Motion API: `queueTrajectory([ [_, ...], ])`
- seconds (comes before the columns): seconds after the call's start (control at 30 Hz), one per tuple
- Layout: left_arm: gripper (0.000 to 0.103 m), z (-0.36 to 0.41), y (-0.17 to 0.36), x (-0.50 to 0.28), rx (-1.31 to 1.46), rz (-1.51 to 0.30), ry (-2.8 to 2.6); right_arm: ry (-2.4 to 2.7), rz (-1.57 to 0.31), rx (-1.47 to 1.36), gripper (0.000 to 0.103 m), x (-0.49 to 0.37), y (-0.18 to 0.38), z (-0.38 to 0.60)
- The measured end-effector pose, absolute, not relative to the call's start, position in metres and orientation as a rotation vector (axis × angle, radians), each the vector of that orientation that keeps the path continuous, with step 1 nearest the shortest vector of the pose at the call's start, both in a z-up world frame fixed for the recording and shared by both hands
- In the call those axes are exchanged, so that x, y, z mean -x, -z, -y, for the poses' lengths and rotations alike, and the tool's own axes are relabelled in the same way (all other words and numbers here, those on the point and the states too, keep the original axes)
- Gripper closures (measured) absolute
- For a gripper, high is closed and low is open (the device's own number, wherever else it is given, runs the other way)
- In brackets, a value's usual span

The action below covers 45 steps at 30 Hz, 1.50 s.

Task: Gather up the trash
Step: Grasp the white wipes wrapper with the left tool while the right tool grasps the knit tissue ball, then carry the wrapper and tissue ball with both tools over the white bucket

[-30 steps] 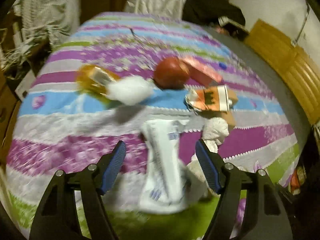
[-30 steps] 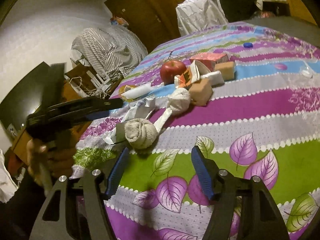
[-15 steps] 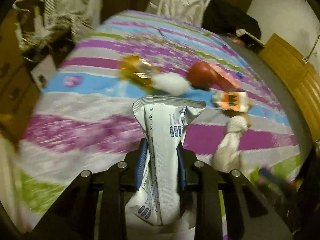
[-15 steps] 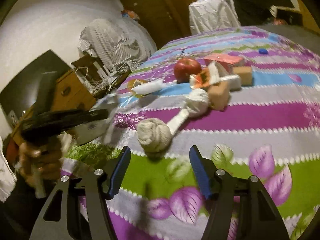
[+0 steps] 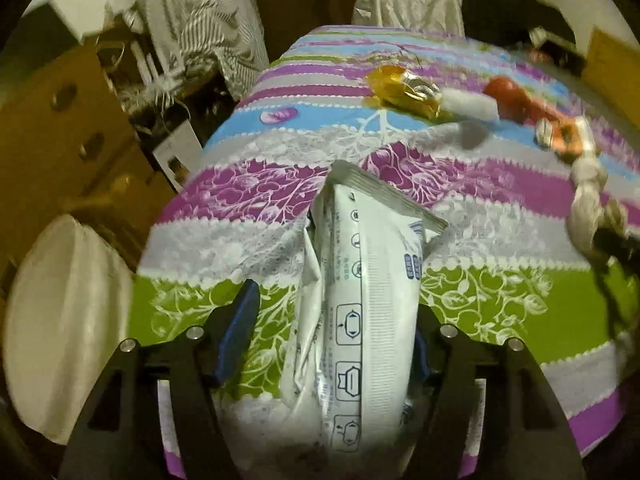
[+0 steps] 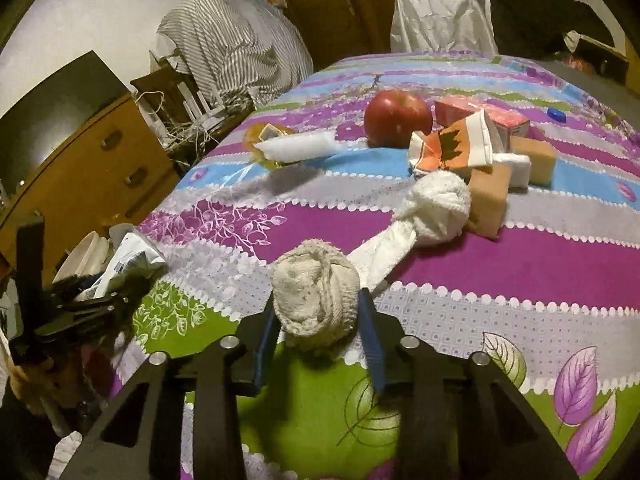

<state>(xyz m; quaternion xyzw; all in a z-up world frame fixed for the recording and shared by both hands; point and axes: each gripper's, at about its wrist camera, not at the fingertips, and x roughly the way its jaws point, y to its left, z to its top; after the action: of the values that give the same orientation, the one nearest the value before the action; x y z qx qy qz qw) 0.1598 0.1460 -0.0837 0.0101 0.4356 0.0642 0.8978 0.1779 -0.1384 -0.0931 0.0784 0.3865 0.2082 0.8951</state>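
The left gripper is opening its fingers, letting go of the white wrapper that hangs between them at the edge of the bed, near a white bag. The right gripper is closing its fingers around a rolled grey sock. Next, I think, the sock needs lifting.

Dim warm indoor light, heavy fisheye bending and dark corners, motion blur — worst in left view
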Motion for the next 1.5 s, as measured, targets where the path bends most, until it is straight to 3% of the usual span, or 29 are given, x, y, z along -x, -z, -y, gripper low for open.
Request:
queueTrajectory([
  [0.23, 0.04, -0.158, 0.074, -0.146, 0.051, -0.88, -0.086, -0.471, -0.769, -0.214, 0.067, -0.151, 0.083, 0.148],
  [0.67, 0.02, -0.154, 0.08, -0.128, 0.011, -0.891, -0.061, -0.505, -0.811, -0.245, 0.067, -0.088, 0.078, 0.163],
  [0.8, 0.02, -0.158, 0.084, -0.128, -0.027, -0.907, -0.079, -0.507, -0.816, -0.228, 0.067, -0.085, 0.08, 0.16],
  [0.83, 0.022, -0.159, 0.085, -0.129, -0.033, -0.914, -0.077, -0.505, -0.817, -0.22, 0.067, -0.084, 0.08, 0.159],
  [0.9, 0.041, -0.158, 0.084, -0.126, -0.048, -0.905, -0.061, -0.503, -0.822, -0.219, 0.067, -0.084, 0.083, 0.158],
  [1.0, 0.056, -0.153, 0.082, -0.123, -0.057, -0.892, -0.059, -0.497, -0.829, -0.239, 0.067, -0.085, 0.087, 0.16],
  [1.17, 0.063, -0.151, 0.076, -0.122, -0.018, -0.888, -0.108, -0.483, -0.823, -0.231, 0.067, -0.082, 0.084, 0.158],
  [1.5, 0.065, -0.148, 0.048, -0.099, 0.015, -0.838, -0.23, -0.5, -0.778, -0.196, 0.067, -0.068, 0.06, 0.145],
])
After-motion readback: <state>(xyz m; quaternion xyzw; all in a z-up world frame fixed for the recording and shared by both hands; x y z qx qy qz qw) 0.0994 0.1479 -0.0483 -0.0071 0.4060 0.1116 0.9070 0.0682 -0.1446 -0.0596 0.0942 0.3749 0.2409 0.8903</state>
